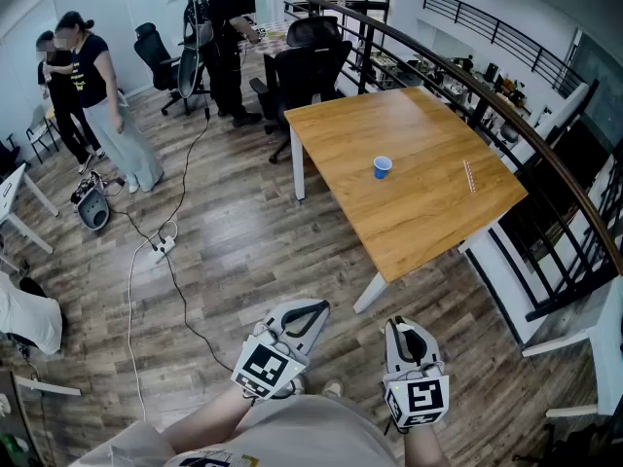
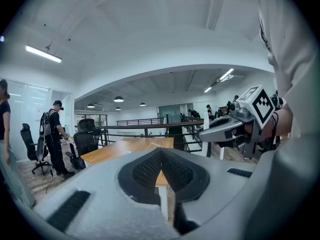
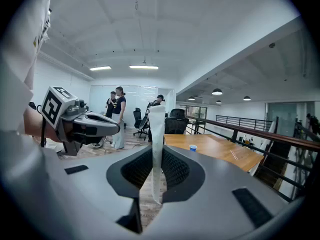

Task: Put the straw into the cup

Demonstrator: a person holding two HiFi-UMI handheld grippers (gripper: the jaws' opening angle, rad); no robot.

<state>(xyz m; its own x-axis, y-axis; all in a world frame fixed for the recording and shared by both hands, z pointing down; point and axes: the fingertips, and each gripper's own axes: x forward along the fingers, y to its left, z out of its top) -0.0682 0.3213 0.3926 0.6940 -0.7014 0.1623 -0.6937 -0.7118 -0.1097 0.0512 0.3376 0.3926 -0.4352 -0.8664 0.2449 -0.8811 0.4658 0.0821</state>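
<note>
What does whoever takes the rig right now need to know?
Left gripper: shut, empty.
Right gripper: shut on an upright white strip, maybe a straw's paper wrap; can't tell.
Cup stands on the table, no straw in it. Straw lies to the cup's right in the head view, apart from it.
Both grippers are over the floor, short of the table.
Done: nothing yet. Left: go to the table, pick up the straw, put it in the cup.

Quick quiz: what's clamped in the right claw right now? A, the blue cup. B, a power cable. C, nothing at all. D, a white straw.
D: the right gripper view shows the right claw closed on the upright white straw, with the blue cup away on the table.
</note>
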